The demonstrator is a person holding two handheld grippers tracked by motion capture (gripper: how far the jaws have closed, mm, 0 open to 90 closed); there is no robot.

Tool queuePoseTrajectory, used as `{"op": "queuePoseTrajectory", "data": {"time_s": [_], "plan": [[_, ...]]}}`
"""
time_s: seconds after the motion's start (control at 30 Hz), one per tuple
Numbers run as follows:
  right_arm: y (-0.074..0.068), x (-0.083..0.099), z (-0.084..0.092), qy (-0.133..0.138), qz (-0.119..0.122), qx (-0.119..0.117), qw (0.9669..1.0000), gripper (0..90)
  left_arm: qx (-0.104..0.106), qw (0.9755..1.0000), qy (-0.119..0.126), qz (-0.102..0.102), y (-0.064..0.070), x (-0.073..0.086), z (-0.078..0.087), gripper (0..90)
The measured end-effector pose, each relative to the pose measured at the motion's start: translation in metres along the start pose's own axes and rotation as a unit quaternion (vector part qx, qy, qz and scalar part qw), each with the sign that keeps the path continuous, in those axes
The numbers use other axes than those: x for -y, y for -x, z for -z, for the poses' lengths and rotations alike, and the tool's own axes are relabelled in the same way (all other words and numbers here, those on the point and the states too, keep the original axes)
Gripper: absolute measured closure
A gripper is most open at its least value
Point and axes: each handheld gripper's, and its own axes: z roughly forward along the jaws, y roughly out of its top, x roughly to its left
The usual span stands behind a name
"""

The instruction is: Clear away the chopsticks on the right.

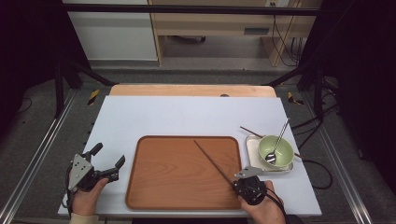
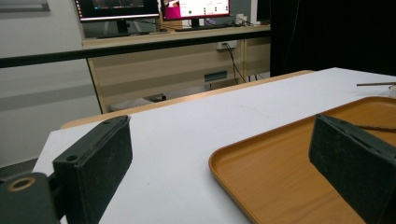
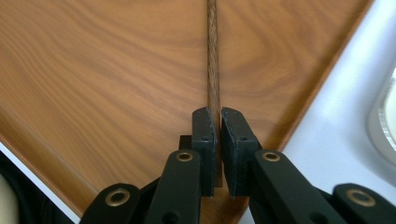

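A dark wooden chopstick slants across the brown wooden tray, from the tray's middle to its front right corner. My right gripper is shut on the near end of this chopstick, just above the tray; its pads pinch the stick in the right gripper view. My left gripper stands open off the tray's left edge, nothing between its jaws. In the left gripper view that gripper straddles the tray's corner.
A green bowl with a metal spoon sits on a small white plate right of the tray. A second chopstick lies behind the bowl. The white tabletop stretches beyond the tray.
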Motion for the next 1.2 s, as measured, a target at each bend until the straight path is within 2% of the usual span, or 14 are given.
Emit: {"op": "queuePoseTrajectory", "data": {"time_s": [0.2,0.3,0.33,0.37,0.4,0.47,0.73,0.83,0.97,1.13,1.17,1.2], "plan": [[-0.002,0.000,-0.002,-0.006,0.000,-0.011,0.9999,79.0,-0.002,1.0000,0.002,0.000,0.000,0.000,0.001,5.7],[0.001,-0.002,0.005,0.009,0.011,-0.009,0.9999,78.3,-0.002,1.0000,0.001,0.001,-0.001,0.000,0.001,5.7],[0.002,-0.004,0.008,0.014,0.004,-0.008,0.9999,78.3,-0.003,1.0000,0.001,0.001,-0.001,0.000,0.001,5.7],[0.006,-0.005,0.012,0.022,0.008,-0.010,0.9997,78.3,-0.003,1.0000,0.002,0.001,-0.001,0.000,0.001,5.6],[0.008,-0.007,0.017,0.026,-0.001,-0.010,0.9996,78.3,-0.003,1.0000,0.002,0.001,-0.001,0.000,0.001,5.6],[0.016,-0.012,0.026,0.041,0.005,-0.001,0.9991,78.3,-0.002,1.0000,0.001,0.001,-0.001,0.000,0.001,5.6],[0.062,-0.034,0.063,0.079,-0.004,0.043,0.9959,78.5,-0.005,1.0000,0.000,0.002,-0.005,0.002,0.001,5.6],[0.083,-0.040,0.074,0.092,-0.005,0.062,0.9939,78.3,-0.006,1.0000,-0.002,0.001,-0.005,0.002,0.001,5.6],[0.112,-0.043,0.091,0.106,-0.019,0.091,0.9900,77.6,-0.005,1.0000,-0.001,0.001,-0.005,0.002,0.001,5.6],[0.150,-0.037,0.109,0.106,-0.029,0.129,0.9856,75.4,-0.004,1.0000,-0.002,0.000,-0.005,0.003,0.001,5.6],[0.160,-0.032,0.111,0.097,-0.031,0.133,0.9858,74.1,-0.005,1.0000,-0.002,0.001,-0.005,0.003,0.001,5.6],[0.164,-0.030,0.111,0.091,-0.034,0.136,0.9860,73.6,-0.005,1.0000,-0.002,0.000,-0.005,0.003,0.001,5.6]]}}
